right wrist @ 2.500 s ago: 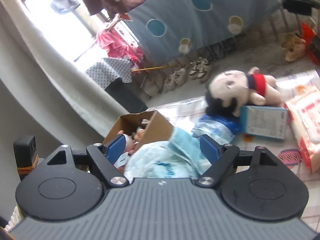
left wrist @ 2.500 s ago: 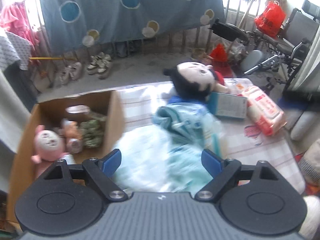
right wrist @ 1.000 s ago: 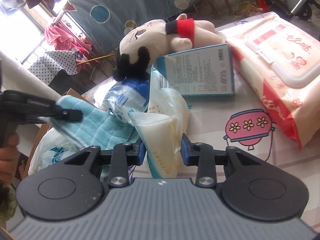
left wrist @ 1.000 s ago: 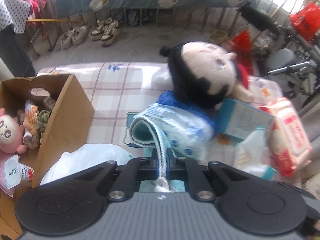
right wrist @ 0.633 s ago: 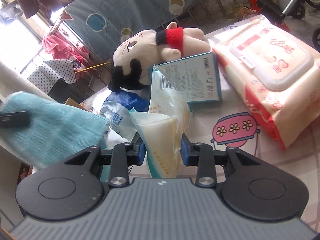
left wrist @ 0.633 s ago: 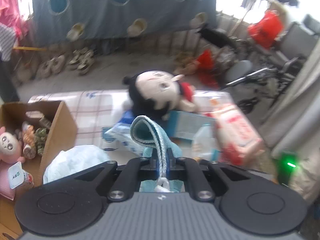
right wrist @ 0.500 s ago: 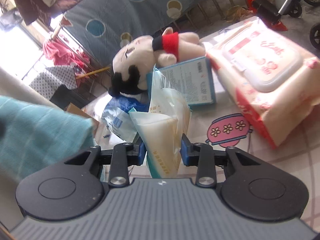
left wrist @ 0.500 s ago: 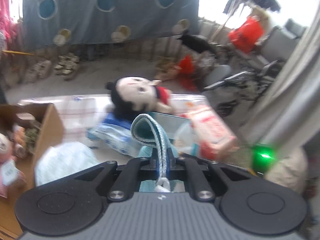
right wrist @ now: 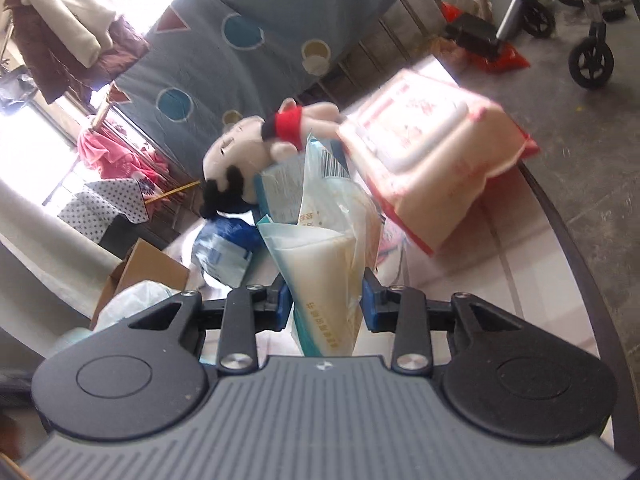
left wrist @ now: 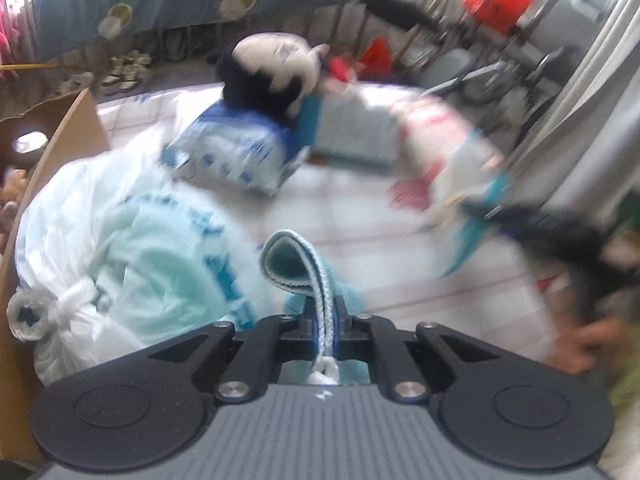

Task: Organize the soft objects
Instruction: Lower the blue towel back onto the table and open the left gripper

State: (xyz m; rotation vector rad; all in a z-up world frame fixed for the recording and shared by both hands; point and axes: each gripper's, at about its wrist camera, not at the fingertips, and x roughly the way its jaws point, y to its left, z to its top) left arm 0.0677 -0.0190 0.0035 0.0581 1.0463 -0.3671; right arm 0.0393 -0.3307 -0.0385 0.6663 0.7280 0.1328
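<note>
The left tongs are clamped on a folded teal towel, its looped fold standing above the checked worktop. The right tongs are clamped on a cream pouch with teal edges; it carries small printed characters and a barcode, too blurred to read.

Behind the pouch lie a doll with black hair and a red band, a teal box, a blue pack and a pink wipes pack whose red lettering is unreadable. A tied white bag sits against a cardboard box at the left.

Compared with 1 second ago, the left view has swung — the white bag now fills its left side, and the picture is smeared. In the right view the towel has gone, and the wipes pack sits higher and tilted.
</note>
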